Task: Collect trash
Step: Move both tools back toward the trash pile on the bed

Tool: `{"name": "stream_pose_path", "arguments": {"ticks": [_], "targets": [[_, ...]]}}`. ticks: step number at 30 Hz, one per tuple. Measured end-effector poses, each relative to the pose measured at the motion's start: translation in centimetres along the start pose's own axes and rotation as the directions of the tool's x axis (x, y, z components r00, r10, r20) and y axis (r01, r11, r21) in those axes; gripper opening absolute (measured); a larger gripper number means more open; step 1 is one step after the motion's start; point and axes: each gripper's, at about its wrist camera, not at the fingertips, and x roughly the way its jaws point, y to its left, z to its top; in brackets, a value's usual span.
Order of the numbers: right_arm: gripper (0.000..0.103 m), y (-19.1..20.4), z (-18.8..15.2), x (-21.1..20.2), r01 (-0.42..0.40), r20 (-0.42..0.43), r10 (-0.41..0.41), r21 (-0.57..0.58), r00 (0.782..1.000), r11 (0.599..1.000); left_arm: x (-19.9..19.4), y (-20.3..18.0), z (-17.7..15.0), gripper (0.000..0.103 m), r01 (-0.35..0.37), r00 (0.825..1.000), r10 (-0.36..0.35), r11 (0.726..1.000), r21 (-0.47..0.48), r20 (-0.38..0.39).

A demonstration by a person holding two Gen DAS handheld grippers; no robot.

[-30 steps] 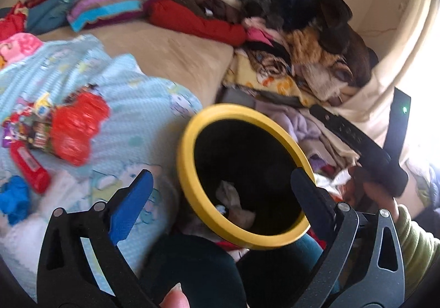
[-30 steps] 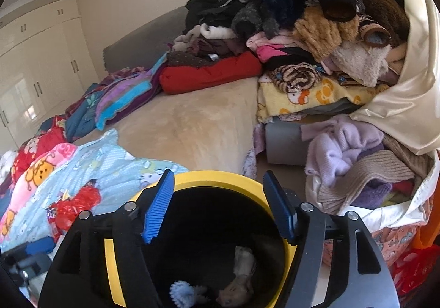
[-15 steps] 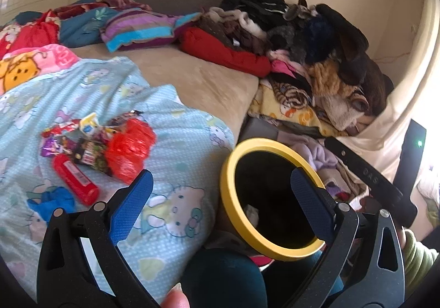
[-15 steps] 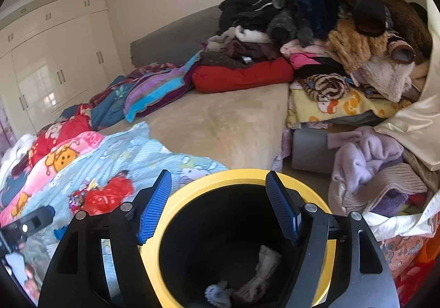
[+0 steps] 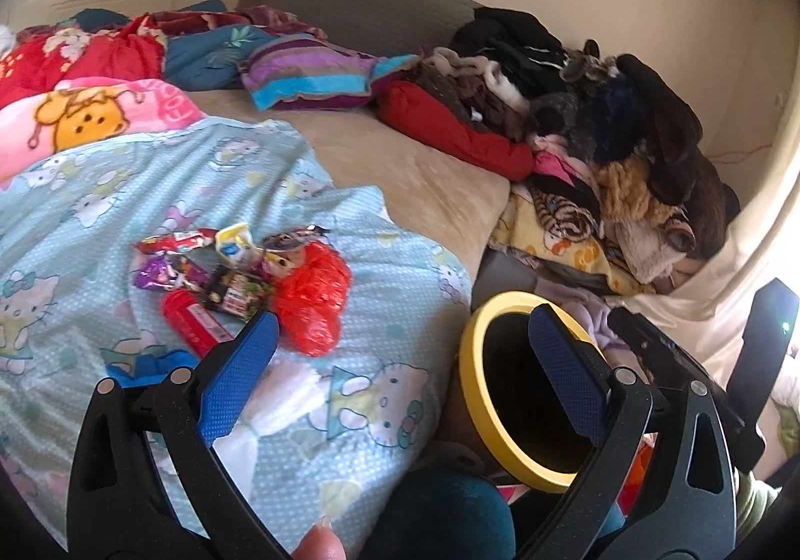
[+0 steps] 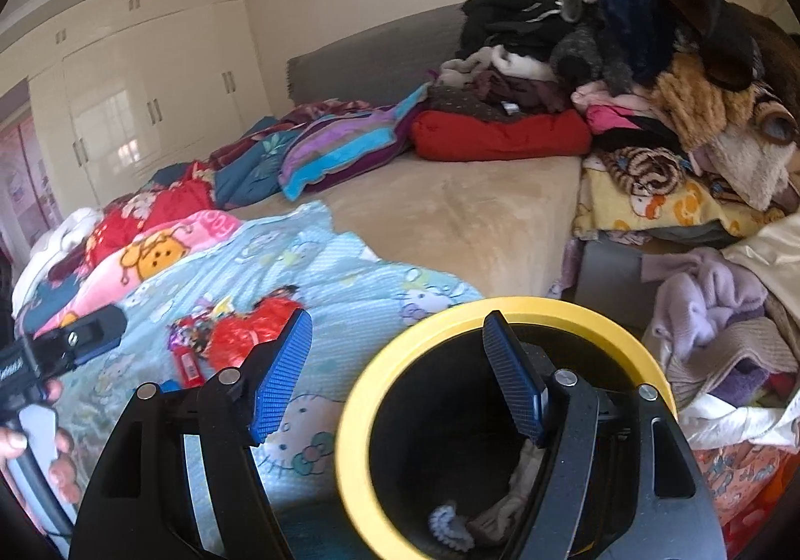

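- The left gripper (image 5: pixel 402 352) has its blue-padded jaws spread wide with nothing between them.
- Just ahead of the left jaw of that gripper lies the trash: a crumpled red plastic bag (image 5: pixel 312 297), a red cylindrical tube (image 5: pixel 192 327) beside it, and a cluster of shiny snack wrappers (image 5: pixel 225 260) just beyond, all on the light-blue cartoon-cat blanket (image 5: pixel 150 180) covering the bed.
- A blue scrap (image 5: pixel 145 367) sits on the blanket beside the left jaw's base.
- The black round bin with a yellow rim (image 5: pixel 472 390) stands at the bed's edge, behind the right jaw of the left gripper.
- The right gripper (image 6: pixel 397 342) is also wide open and holds nothing; its right jaw hangs over the bin's mouth, its left jaw over the blanket.
- Inside the bin, below the right jaw, lie a pale crumpled cloth-like piece (image 6: pixel 522 472) and a small bluish-white frilly item (image 6: pixel 447 522).
- Ahead of both grippers, to the right, a tall heap of mixed clothing (image 6: pixel 650 60) sits at the far side of the bed.
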Motion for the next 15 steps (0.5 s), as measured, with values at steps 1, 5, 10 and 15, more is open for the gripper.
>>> {"name": "stream_pose_path", "arguments": {"ticks": [1, 5, 10, 15], "targets": [[0.069, 0.6, 0.0, 0.0, -0.012, -0.002, 0.012, -0.007, 1.000, 1.000, -0.2, 0.3, 0.1, 0.092, -0.005, 1.000, 0.005, 1.000, -0.006, 0.004], [0.069, 2.4, -0.2, 0.2, -0.048, -0.012, 0.047, -0.028, 0.999, 0.998, -0.5, 1.2, 0.2, 0.092, -0.020, 1.000, 0.021, 1.000, -0.022, 0.016], [0.069, 4.7, -0.2, 0.2, -0.084, -0.018, 0.083, -0.064, 0.996, 0.994, -1.0, 2.7, 0.4, 0.092, -0.043, 0.999, 0.044, 0.998, -0.048, 0.030], [0.075, 6.2, -0.2, 0.6, -0.110, -0.028, 0.107, -0.091, 0.994, 0.990, -1.4, 4.2, 0.4, 0.092, -0.067, 0.997, 0.070, 0.995, -0.077, 0.035]]}}
